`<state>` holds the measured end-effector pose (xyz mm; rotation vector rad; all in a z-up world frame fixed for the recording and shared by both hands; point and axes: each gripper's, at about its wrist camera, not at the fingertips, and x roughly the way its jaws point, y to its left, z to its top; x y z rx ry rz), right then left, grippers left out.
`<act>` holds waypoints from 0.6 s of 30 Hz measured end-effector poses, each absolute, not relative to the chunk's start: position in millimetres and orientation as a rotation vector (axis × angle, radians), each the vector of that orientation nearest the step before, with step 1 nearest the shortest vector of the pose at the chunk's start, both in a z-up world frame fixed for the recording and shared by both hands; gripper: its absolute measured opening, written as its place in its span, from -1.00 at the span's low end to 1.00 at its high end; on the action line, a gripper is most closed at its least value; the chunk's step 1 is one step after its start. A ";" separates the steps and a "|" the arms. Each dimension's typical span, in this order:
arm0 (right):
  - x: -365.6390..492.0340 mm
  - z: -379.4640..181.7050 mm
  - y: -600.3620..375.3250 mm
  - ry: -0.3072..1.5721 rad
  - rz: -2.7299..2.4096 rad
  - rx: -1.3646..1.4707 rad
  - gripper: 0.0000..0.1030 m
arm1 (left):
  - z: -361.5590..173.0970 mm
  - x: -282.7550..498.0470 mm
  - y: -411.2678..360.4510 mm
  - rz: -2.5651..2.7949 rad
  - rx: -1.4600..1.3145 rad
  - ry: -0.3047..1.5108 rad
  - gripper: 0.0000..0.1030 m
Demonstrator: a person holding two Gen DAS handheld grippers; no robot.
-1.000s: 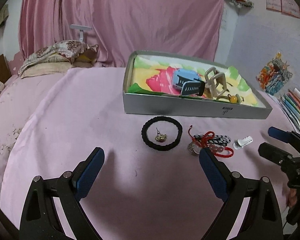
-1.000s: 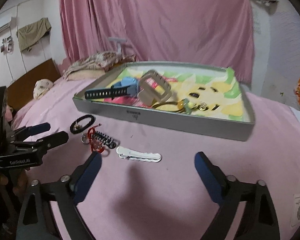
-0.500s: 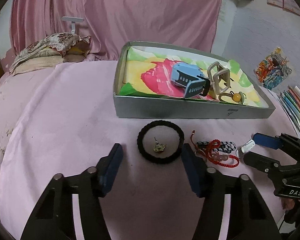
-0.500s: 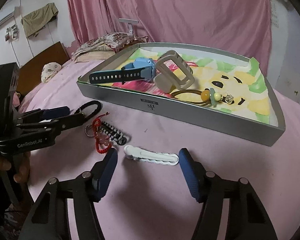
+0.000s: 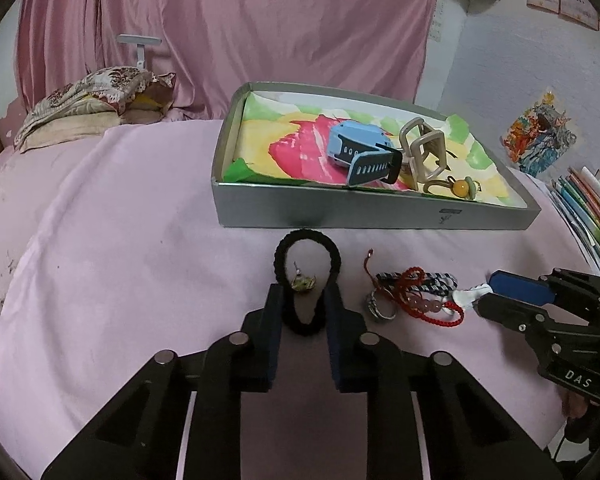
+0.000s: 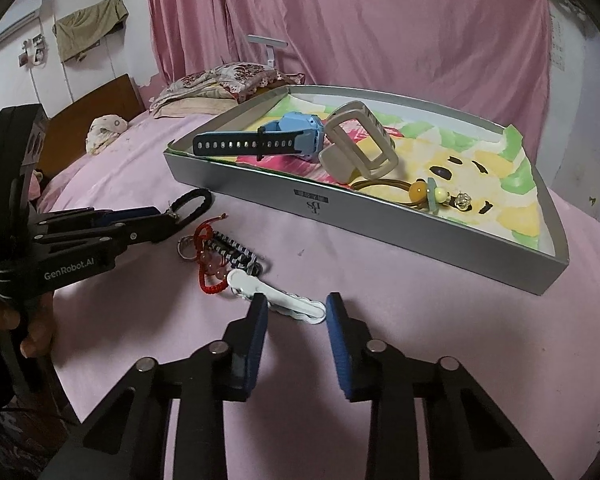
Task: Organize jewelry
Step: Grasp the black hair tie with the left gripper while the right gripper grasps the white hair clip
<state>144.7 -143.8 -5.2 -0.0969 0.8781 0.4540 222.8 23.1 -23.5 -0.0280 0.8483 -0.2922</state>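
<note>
My left gripper (image 5: 304, 300) is shut on the black hair tie (image 5: 309, 247), squeezing its near part into a narrow loop; a small gold earring (image 5: 302, 282) lies inside it. My right gripper (image 6: 296, 310) is half closed around the end of the white hair clip (image 6: 276, 296), its pads apart from it. A red bead bracelet (image 5: 424, 304), a striped cord and a ring (image 5: 380, 309) lie between the two. The grey box (image 5: 372, 214) behind them holds a blue watch (image 5: 356, 148), a beige clip (image 5: 420, 152) and an amber-bead hair tie (image 5: 458, 188).
Everything sits on a pink bedsheet (image 5: 120, 220). A folded floral cloth (image 5: 92, 96) lies at the back left. Books (image 5: 588, 204) are stacked at the right edge. A pink curtain hangs behind.
Both grippers moved forward and closed in. The left one squeezed the black hair tie from a circle into a narrow loop. The right one narrowed around the white clip.
</note>
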 end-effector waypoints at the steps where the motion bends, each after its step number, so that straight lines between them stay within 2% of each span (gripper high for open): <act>1: 144.2 -5.2 -143.8 0.878 0.455 -0.098 -0.54 | -23.1 220.3 22.6 -0.291 -0.031 0.849 -0.72; 6: 139.8 -4.8 -143.3 0.878 0.472 -0.113 -0.80 | -21.9 211.0 20.7 -0.278 -0.060 0.856 -0.82; 14: 130.1 -4.3 -141.3 0.892 0.515 -0.127 -0.86 | -19.2 197.1 20.9 -0.254 -0.122 0.857 -0.90; 17: 129.6 -4.6 -137.5 0.893 0.530 -0.135 -0.86 | -17.9 194.4 18.5 -0.256 -0.120 0.859 -0.91; 18: 131.2 -4.8 -136.6 0.894 0.532 -0.135 -0.80 | -18.3 193.7 17.5 -0.255 -0.120 0.860 -0.91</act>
